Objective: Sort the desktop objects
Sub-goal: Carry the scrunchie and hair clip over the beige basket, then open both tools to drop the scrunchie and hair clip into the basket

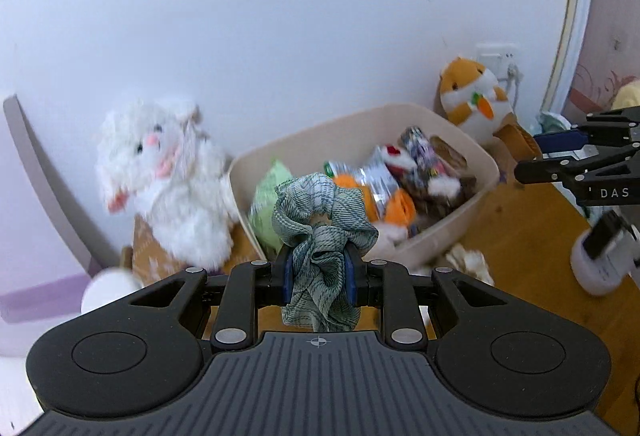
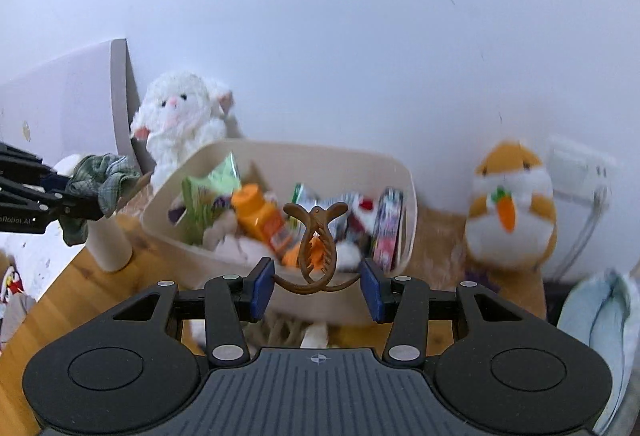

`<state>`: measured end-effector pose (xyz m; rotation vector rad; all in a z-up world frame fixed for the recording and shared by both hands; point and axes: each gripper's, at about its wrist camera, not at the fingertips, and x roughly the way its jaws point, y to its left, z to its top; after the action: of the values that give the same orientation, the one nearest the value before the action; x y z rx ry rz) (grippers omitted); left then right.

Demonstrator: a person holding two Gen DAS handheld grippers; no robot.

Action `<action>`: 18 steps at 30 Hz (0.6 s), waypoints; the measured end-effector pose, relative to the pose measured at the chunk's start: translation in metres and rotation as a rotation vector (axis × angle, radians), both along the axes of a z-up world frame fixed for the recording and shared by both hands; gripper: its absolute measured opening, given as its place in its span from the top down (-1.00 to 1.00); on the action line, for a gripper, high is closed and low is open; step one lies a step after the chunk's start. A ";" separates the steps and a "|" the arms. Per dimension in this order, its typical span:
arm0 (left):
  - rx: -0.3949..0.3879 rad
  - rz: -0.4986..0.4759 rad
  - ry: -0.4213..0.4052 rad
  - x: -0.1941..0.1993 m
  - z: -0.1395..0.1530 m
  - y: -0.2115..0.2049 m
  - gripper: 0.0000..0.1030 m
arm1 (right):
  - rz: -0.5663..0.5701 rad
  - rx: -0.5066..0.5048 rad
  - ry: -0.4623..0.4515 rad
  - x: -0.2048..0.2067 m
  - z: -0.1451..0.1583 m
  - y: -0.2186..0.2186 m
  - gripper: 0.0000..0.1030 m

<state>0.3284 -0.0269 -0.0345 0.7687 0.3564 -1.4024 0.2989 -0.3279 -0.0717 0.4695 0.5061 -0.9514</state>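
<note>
Left wrist view: left tool (image 1: 319, 278) is clamped tight on a green plaid fabric scrunchie (image 1: 324, 232), held above the wooden table (image 1: 524, 248) before a beige plastic bin (image 1: 360, 131). Right tool (image 2: 319, 290), half-spread, grips a brown plastic claw hair clip (image 2: 316, 248) by its handles.

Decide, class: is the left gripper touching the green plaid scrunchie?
Touching. The left wrist view shows the left gripper with both blue pads pressed into the green plaid scrunchie, bunching its fabric between them above the beige bin.
</note>
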 end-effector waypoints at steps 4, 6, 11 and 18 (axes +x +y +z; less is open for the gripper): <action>-0.011 0.044 -0.032 -0.005 -0.002 -0.027 0.53 | 0.017 -0.058 0.022 0.010 0.011 -0.022 0.15; -0.003 0.070 -0.041 -0.008 -0.007 -0.042 0.53 | 0.019 -0.084 0.040 0.016 0.013 -0.032 0.15; 0.024 0.120 -0.042 -0.015 -0.024 -0.078 0.53 | -0.003 -0.071 0.074 0.033 0.005 -0.062 0.15; 0.084 0.204 -0.033 -0.018 -0.059 -0.118 0.53 | -0.043 -0.031 0.138 0.055 -0.024 -0.090 0.15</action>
<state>0.3102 -0.1450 -0.0931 0.8004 0.4578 -1.1882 0.3538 -0.4176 -0.0957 0.3902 0.6071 -1.0364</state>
